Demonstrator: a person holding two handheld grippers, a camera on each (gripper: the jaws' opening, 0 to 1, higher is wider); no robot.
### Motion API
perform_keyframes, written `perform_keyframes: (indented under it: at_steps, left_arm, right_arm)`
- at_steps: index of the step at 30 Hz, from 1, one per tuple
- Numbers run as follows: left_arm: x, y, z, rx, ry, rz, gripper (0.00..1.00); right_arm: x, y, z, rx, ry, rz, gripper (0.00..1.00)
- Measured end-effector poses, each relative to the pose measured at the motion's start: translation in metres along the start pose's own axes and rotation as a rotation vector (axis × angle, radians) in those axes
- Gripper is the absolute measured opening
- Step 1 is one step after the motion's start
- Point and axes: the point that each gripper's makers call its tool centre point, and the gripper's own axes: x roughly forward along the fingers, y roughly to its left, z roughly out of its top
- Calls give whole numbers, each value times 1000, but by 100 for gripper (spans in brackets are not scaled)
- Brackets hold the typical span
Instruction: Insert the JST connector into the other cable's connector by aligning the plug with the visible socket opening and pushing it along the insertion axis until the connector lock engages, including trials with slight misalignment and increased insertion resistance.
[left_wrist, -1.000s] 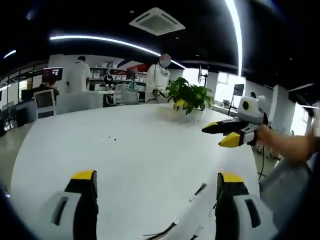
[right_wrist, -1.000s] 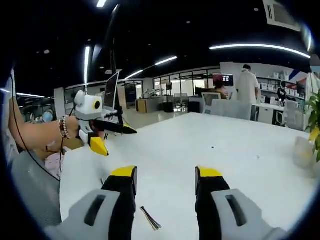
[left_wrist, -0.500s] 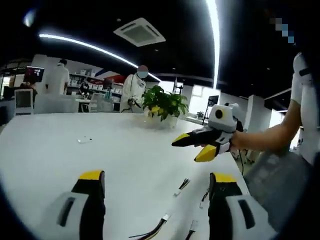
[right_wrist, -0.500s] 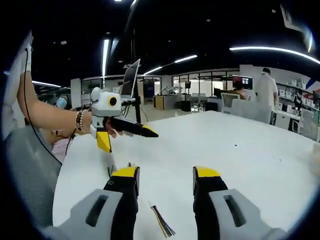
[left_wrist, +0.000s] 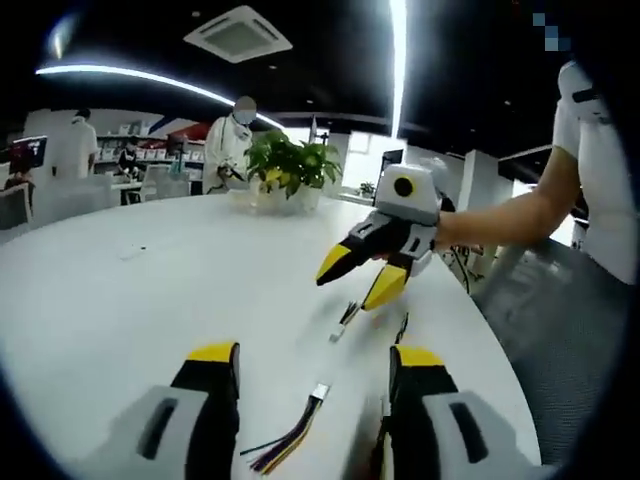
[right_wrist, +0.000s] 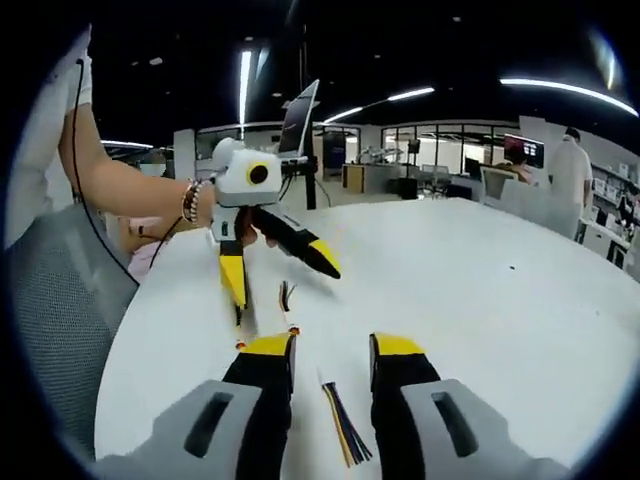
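On the white table (left_wrist: 120, 300), both grippers spread and empty, left gripper (left_wrist: 313, 365), right gripper (right_wrist: 331, 345), coloured cable (left_wrist: 290, 442) partly cut off.

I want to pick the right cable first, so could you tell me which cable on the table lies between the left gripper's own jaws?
It is the multicoloured-wire cable with the white connector; the other cable lies farther off, below the right gripper.

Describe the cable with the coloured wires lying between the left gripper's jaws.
The cable is a short bundle of thin wires, yellow, green, dark and reddish, ending in a small pale connector. It lies flat on the white table, loose, running from the lower left up toward the connector. Nothing grips it; the left gripper stands open around it.
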Motion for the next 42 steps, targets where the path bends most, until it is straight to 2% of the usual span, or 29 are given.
perform_keyframes:
  at_steps: [3,6,8,10,12,15,19,21,26,32,42]
  left_arm:
    - [1,0,-12,5,46,2,49]
    - [1,1,-15,-16,52,4,42]
    - [0,6,-20,-14,72,33,37]
    - [0,5,-20,-29,57,31,33]
    - [-1,4,-18,-34,41,32,33]
    - [-1,3,-21,-33,47,27,33]
    - [2,1,-22,-26,48,18,25]
    - [4,0,-22,-27,49,11,24]
    - [4,0,-27,-18,69,14,24]
    - [5,-2,-30,-6,79,7,14]
    - [6,-4,-31,2,91,-5,6]
  right_arm:
    - [2,1,-10,7,31,0,25]
    - [3,4,-17,-1,58,6,23]
    - [4,4,-23,1,73,3,22]
    - [4,7,-26,10,73,14,20]
    - [5,8,-28,16,79,20,18]
    - [5,9,-30,17,85,22,17]
    - [5,7,-33,17,90,13,15]
    - [5,7,-34,18,95,11,11]
    - [4,4,-37,26,96,1,10]
    - [3,4,-37,26,97,0,7]
    - [3,6,-39,37,101,13,5]
